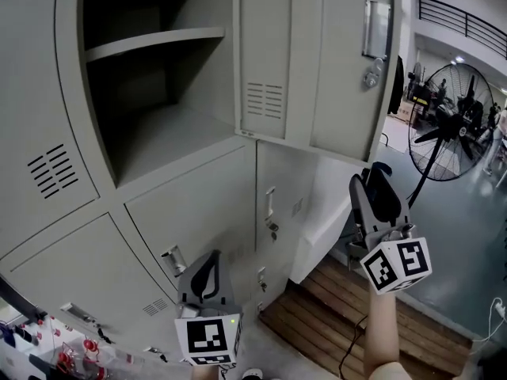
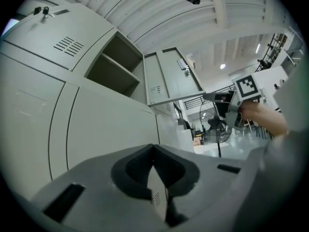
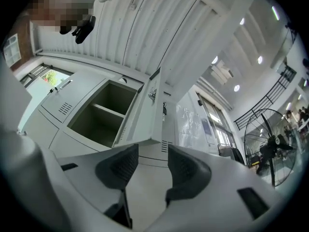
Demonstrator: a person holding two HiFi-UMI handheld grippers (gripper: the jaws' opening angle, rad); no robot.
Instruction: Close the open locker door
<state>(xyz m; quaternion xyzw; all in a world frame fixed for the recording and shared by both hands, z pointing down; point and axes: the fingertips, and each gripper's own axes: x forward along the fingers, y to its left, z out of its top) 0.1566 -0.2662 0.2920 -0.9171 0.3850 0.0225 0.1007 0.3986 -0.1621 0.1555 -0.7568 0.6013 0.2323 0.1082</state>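
**Locker door stood open, both grippers clear of it**

The grey locker bank filled the left and middle of the head view. In its upper row one compartment gaped, with a shelf across it near the top. The open locker door hung from that compartment's right edge, swung well out, its inner face and vent slots turned toward the camera. Its handle plate sat near the free edge at the upper right.

Past the door's free edge, a large floor fan stood on the grey floor. A slatted wooden platform lay at the foot of the lockers.

The right gripper was raised below the door's lower outer corner and did not touch it. Its own view showed the jaws spread apart with nothing between them, and the door ahead and above.

The left gripper was held low in front of the closed lower doors. Its jaws met at the tips and gripped nothing.
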